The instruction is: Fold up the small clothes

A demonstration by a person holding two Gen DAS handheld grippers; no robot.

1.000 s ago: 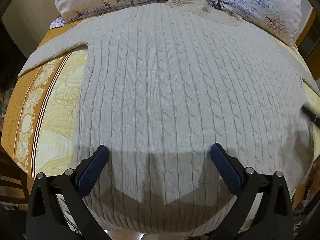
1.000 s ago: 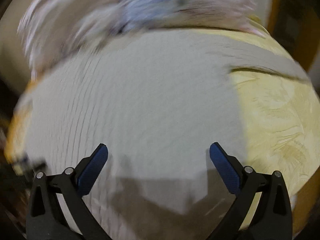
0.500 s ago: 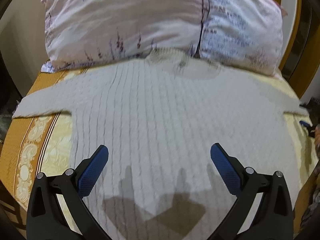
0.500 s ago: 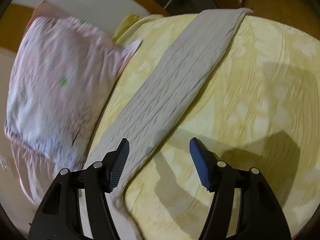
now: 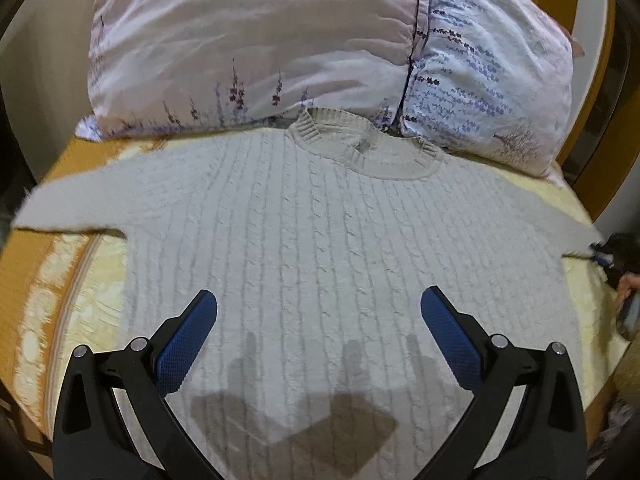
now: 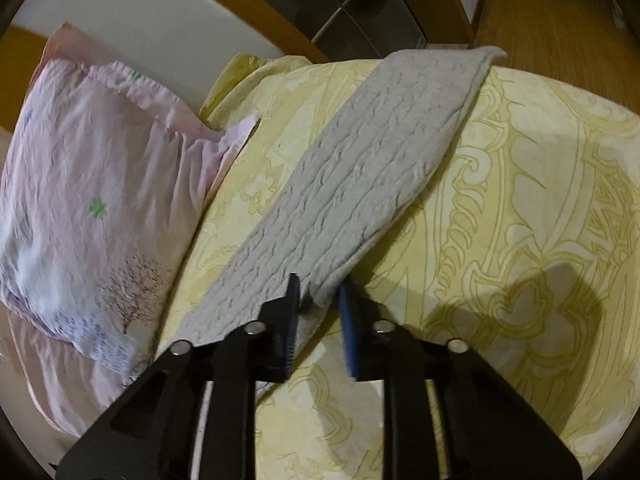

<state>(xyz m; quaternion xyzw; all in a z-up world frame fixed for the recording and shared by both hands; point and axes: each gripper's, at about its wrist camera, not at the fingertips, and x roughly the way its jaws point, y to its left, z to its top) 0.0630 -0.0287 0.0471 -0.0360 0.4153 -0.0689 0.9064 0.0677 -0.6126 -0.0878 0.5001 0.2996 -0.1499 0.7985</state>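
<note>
Right tongs [image 6: 318,312] were closing on the sweater's sleeve [image 6: 360,184] after swinging over from its body. Left tongs [image 5: 320,336] stayed spread wide above the sweater [image 5: 320,240], flat on the bed [image 6: 520,200]. Folding could start, I think.

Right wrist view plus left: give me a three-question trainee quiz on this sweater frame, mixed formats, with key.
1. True or false: the left gripper is clamped on the light grey cable-knit sweater.
2. Which part of the sweater lies between the fingers of the closing right gripper? A) ribbed collar B) lower edge of a sleeve C) bottom hem
3. Fill in: the sweater's collar lies against the floral ___.

Key: 1 false, it hovers open above the sweater body. 2 B. 3 pillow.
</note>
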